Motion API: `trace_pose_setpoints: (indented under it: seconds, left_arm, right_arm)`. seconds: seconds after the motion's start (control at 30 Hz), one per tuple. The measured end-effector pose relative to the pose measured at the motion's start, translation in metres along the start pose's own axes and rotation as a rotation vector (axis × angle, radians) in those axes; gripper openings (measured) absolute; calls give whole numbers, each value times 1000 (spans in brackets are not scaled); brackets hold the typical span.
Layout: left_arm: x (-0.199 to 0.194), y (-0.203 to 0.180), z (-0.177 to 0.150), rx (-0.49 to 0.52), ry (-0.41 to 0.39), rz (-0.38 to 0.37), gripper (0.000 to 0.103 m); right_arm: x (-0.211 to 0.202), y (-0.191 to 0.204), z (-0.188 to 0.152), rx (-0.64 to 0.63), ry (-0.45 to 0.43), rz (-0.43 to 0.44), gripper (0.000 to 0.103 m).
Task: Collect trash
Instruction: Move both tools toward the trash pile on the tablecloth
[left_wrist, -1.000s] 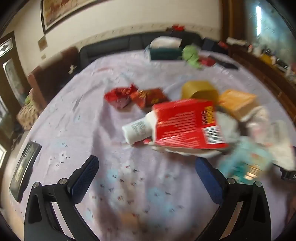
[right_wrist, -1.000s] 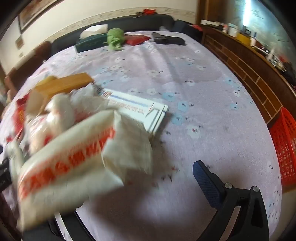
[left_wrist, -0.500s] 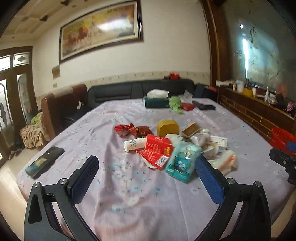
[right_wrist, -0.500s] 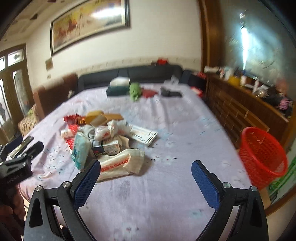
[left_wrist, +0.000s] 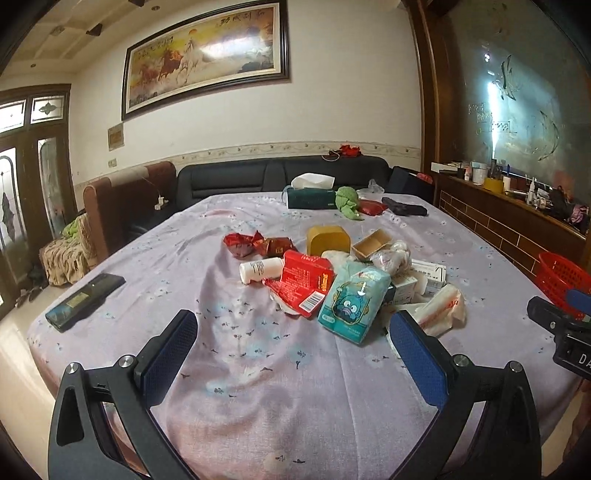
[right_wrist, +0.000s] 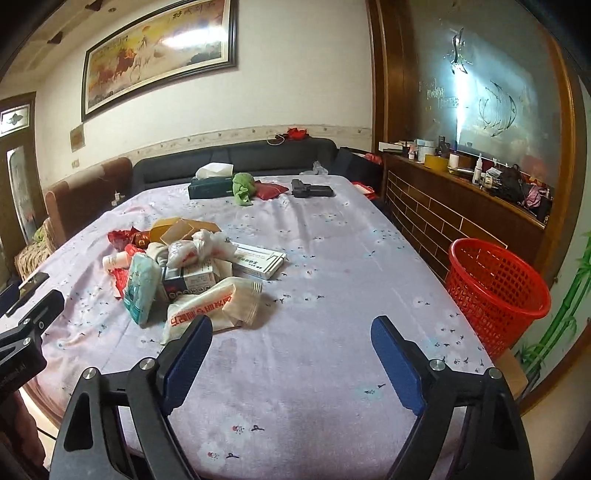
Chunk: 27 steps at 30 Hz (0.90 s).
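On the bench (right_wrist: 332, 258), the trash pile (right_wrist: 184, 266) is sitting left of centre, the red basket (right_wrist: 495, 291) standing off its right edge. Left tool (left_wrist: 291, 347) is hanging open and empty; right tool (right_wrist: 291, 347) has just been narrowing, nothing between its jaws. Wrappers are looking light, crinkly and slippery: pinching the white sachet (right_wrist: 210, 308) mid-body looks best.

cream wall (left_wrist: 351, 110) with framed horse painting (left_wrist: 207, 55) above dark sofa (left_wrist: 258, 177).
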<state>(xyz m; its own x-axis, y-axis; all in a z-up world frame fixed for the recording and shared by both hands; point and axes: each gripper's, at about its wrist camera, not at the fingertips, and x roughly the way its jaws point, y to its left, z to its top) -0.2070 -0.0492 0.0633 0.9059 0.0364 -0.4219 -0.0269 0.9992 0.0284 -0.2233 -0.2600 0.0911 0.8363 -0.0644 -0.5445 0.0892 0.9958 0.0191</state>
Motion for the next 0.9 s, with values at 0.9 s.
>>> trace_pose_setpoints:
  seconds: [0.9]
  left_arm:
    - [-4, -2, -4, 14, 4, -6, 103]
  right_arm:
    - [-1, -1, -2, -6, -3, -26, 91]
